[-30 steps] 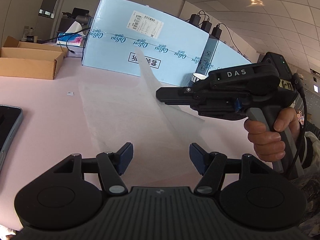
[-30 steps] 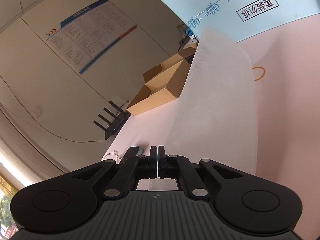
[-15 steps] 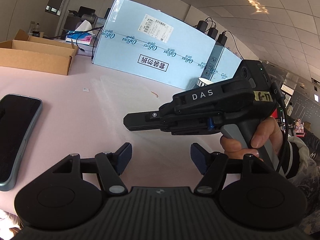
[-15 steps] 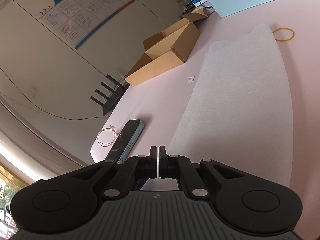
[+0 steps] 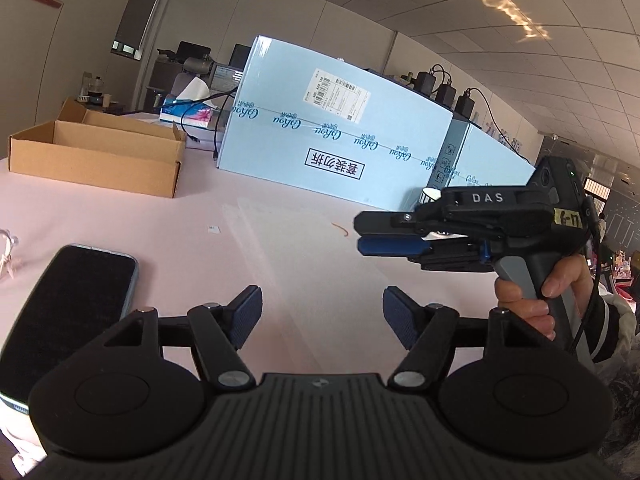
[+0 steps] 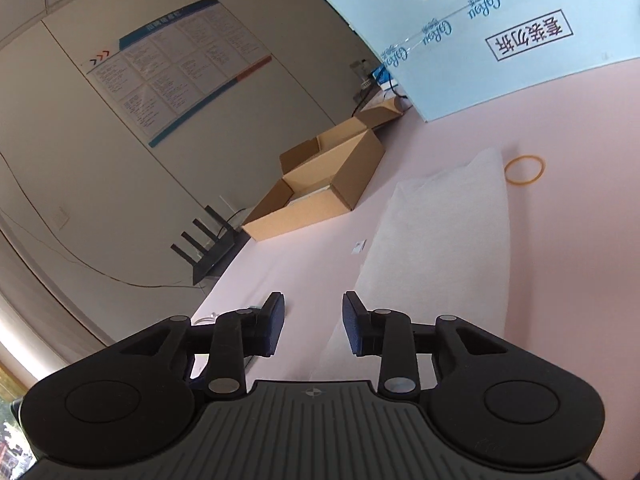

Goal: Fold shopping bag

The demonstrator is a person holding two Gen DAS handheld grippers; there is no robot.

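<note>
Between folds: bag (image 6: 448, 248) flat on bench (image 6: 568, 128), left gripper (image 5: 322, 316) and right gripper (image 6: 314, 328) fingers spread, empty; next needs regrasping an edge.

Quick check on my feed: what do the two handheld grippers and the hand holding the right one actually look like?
Both are matte black with ribbed housings, round pivot discs and dark blue finger pads. Seen from the left gripper, the right gripper has white "DAS" lettering, a yellow handwritten tape label, a green indicator light, a grey pistol handle and a black cable. The right hand is bare, with a white cuff.
</note>
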